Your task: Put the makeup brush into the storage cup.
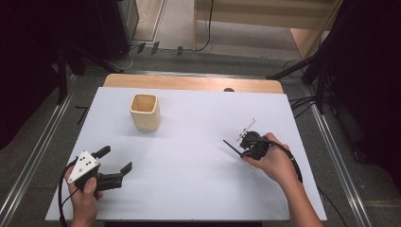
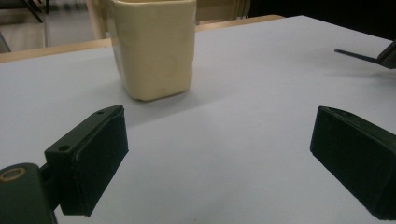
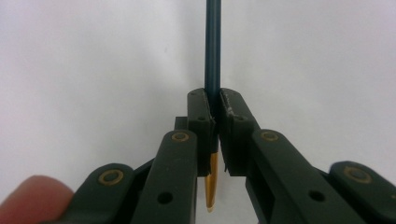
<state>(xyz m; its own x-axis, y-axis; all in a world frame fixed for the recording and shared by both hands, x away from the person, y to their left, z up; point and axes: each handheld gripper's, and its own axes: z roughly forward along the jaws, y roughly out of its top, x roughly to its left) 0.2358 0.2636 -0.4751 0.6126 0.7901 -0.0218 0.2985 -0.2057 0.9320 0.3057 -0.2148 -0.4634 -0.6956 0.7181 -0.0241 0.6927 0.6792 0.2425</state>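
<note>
White sheeting covers the tabletop (image 1: 189,156), with a strip of bare wood showing along its far edge and dark floor and metal rails around it. On the far left part of the sheet stands a cream, square-sided cup with rounded corners (image 1: 144,111), upright and open at the top; in the left gripper view it rises just beyond the two black jaws, slightly left of centre (image 2: 156,46).

At the near left of the table, the left gripper (image 1: 115,160) is held low in the person's left hand (image 1: 85,196), a grey three-cornered plate on top of it. Its jaws are spread wide with nothing but bare sheet between them, and it sits well apart from the cup.

At the right of the table, the right gripper (image 1: 243,143) is gripped by the right hand (image 1: 272,163). Its jaws are pressed together on a thin dark blue-green stick with a gold-coloured end (image 3: 212,51). The shaft runs straight out past the jaw tips over the white surface, while the gold tip pokes back behind the pads. In the high view, a thin dark sliver (image 1: 231,145) juts leftward from this gripper.
</note>
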